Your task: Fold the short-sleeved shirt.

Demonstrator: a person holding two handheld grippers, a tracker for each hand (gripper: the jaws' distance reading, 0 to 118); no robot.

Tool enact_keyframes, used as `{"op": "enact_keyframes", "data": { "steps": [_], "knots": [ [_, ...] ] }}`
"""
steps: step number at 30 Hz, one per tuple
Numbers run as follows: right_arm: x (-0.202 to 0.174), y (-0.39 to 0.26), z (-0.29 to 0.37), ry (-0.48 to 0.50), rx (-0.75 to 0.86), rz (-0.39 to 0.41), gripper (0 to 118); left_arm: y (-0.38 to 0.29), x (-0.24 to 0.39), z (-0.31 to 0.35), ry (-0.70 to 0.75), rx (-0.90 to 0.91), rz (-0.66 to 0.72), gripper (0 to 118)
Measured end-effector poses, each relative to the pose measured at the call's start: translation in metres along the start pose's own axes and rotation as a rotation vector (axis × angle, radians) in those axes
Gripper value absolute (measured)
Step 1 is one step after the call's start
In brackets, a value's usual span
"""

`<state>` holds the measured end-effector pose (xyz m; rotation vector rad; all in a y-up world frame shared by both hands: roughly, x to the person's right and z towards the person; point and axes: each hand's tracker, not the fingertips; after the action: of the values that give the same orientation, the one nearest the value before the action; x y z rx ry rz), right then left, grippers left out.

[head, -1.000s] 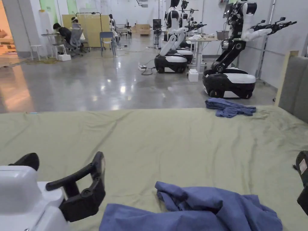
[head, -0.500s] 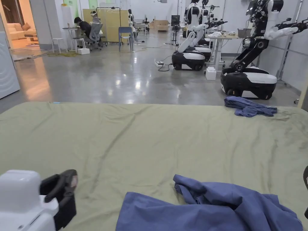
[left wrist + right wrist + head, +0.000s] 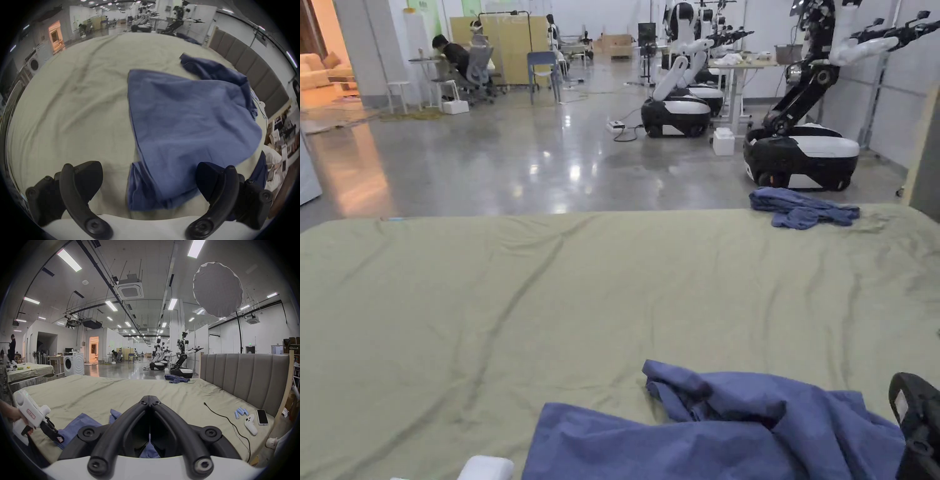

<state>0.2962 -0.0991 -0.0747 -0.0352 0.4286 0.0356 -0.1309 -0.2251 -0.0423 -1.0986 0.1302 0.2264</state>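
no legible txt, labels too small/blurred to read

Shirt (image 3: 186,123): blue woven cloth, matt, soft, creased
Bed (image 3: 550,300) cover: olive cloth, matt, wrinkled
Headboard (image 3: 243,374): grey padded upholstery, channelled
Left tool (image 3: 149,183): matt black plastic jaws, white smooth body
Floor (image 3: 519,169): polished, glossy concrete

a bed (image 3: 550,300) under a creased olive sheet carries a rumpled blue shirt (image 3: 725,431) (near edge), another blue garment (image 3: 800,209) far off, plus cable (image 3: 227,420), phone (image 3: 262,417) and controller (image 3: 250,424).
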Motion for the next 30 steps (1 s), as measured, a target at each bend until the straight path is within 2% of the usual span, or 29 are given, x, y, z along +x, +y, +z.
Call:
{"op": "enact_keyframes", "data": {
  "steps": [2, 3, 4, 5, 6, 8, 9, 12, 15, 17, 18, 19, 20, 21, 22, 23, 25, 26, 28, 29, 30],
  "knots": [
    [0.003, -0.005, -0.001, -0.002, -0.021, 0.010, 2, -0.010, 0.023, 0.028, 0.010, 0.032, 0.025, 114],
    [0.005, -0.007, -0.001, -0.004, -0.029, 0.013, 2, -0.010, 0.028, 0.035, 0.025, 0.070, -0.013, 101],
    [0.007, -0.010, -0.003, -0.009, -0.037, 0.011, 2, -0.010, 0.035, 0.044, 0.031, 0.087, -0.064, 79],
    [0.008, -0.013, -0.005, -0.014, -0.046, 0.003, 2, -0.019, 0.015, 0.028, 0.041, 0.115, -0.097, 43],
    [0.010, -0.016, -0.007, -0.019, -0.055, -0.010, 2, -0.021, 0.015, 0.029, 0.046, 0.130, -0.119, 15],
    [0.013, -0.023, -0.011, -0.030, -0.070, -0.038, 2, -0.023, 0.015, 0.028, 0.046, 0.180, -0.124, 12],
    [0.013, -0.025, -0.012, -0.030, -0.079, -0.050, 2, -0.031, 0.050, 0.044, 0.075, 0.177, -0.123, 12],
    [0.014, -0.029, -0.014, -0.017, -0.101, -0.059, 2, -0.041, 0.068, 0.052, 0.072, 0.240, -0.119, 12],
    [0.016, -0.031, -0.019, 0.002, -0.159, -0.036, 2, -0.041, 0.058, 0.062, 0.009, 0.290, -0.020, 11],
    [0.024, -0.033, -0.029, 0.043, -0.264, -0.054, 5, -0.043, 0.053, 0.064, 0.020, 0.311, 0.003, 11],
    [0.028, -0.034, -0.033, 0.058, -0.301, -0.072, 25, -0.046, 0.053, 0.065, 0.015, 0.317, 0.001, 11],
    [0.034, -0.037, -0.041, 0.066, -0.376, -0.078, 59, -0.052, 0.056, 0.065, 0.007, 0.326, 0.008, 11],
    [0.039, -0.041, -0.052, 0.081, -0.478, -0.078, 116, -0.056, 0.058, 0.066, 0.011, 0.347, 0.008, 11],
    [0.043, -0.046, -0.056, 0.091, -0.570, -0.086, 118, -0.054, 0.055, 0.067, 0.012, 0.342, 0.007, 11],
    [0.046, -0.043, -0.060, 0.077, -0.583, -0.064, 117, -0.057, 0.056, 0.066, 0.012, 0.352, 0.009, 11],
    [0.049, -0.048, -0.067, 0.072, -0.676, -0.049, 118, -0.059, 0.057, 0.066, 0.008, 0.361, 0.006, 11],
    [0.056, -0.057, -0.080, 0.073, -0.761, -0.080, 118, -0.059, 0.058, 0.066, 0.019, 0.365, -0.005, 11],
    [0.070, -0.086, -0.098, 0.072, -0.786, -0.102, 118, -0.060, 0.058, 0.067, 0.014, 0.369, -0.008, 11],
    [0.076, -0.104, -0.116, 0.071, -0.840, -0.124, 118, -0.061, 0.058, 0.067, 0.011, 0.382, 0.001, 11],
    [0.076, -0.111, -0.124, 0.087, -0.860, -0.147, 112, -0.060, 0.055, 0.068, 0.004, 0.383, 0.008, 11],
    [0.068, -0.104, -0.119, 0.093, -0.871, -0.145, 98, -0.061, 0.055, 0.068, 0.002, 0.390, 0.018, 11]
  ]
}}
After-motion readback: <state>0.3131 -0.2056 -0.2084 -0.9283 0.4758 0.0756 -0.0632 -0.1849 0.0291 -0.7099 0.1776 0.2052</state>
